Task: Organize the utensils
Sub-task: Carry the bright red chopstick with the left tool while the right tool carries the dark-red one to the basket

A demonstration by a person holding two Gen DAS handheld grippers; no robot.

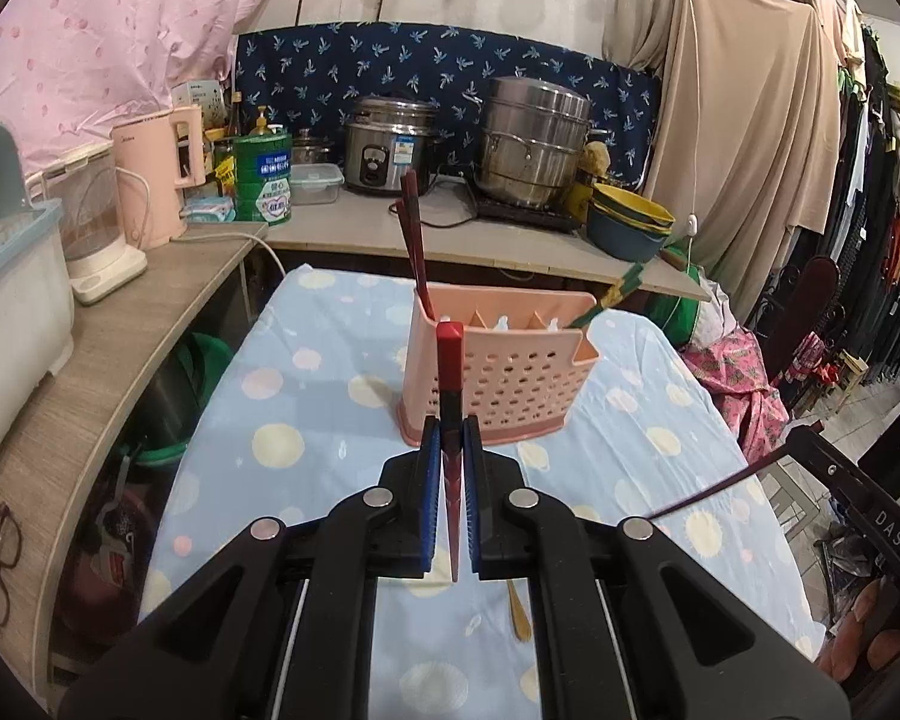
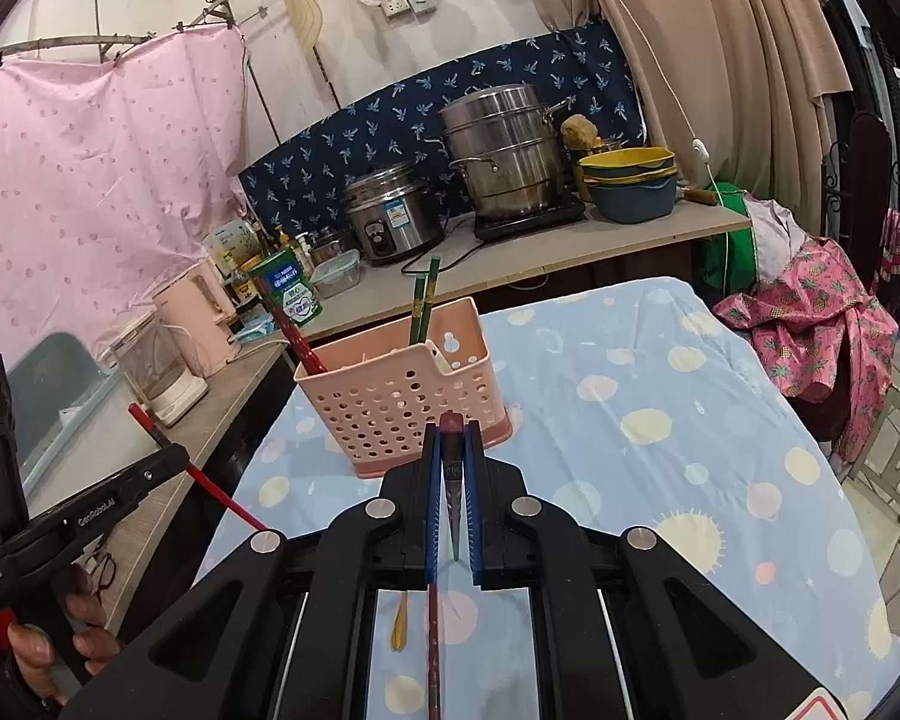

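A pink perforated utensil holder (image 1: pixel 498 384) (image 2: pixel 402 396) stands upright on the blue dotted tablecloth (image 1: pixel 306 420). Red chopsticks (image 1: pixel 414 240) lean in its left compartment and green chopsticks (image 2: pixel 423 300) in its right one. My left gripper (image 1: pixel 451 438) is shut on a red chopstick (image 1: pixel 450 372), held upright just before the holder. My right gripper (image 2: pixel 452 438) is shut on a dark red chopstick (image 2: pixel 432 630), also short of the holder. Each gripper shows in the other's view: the right gripper (image 1: pixel 810 450) and the left gripper (image 2: pixel 168 459). A yellow spoon (image 2: pixel 399 624) lies on the cloth.
Behind the table runs a counter (image 1: pixel 342 234) with a rice cooker (image 1: pixel 390 144), a steel steamer pot (image 1: pixel 534 144), stacked bowls (image 1: pixel 630 222) and a pink kettle (image 1: pixel 156 174). A side shelf (image 1: pixel 120 324) lies left; clothes hang at the right. A hand (image 2: pixel 48 648) holds the left gripper.
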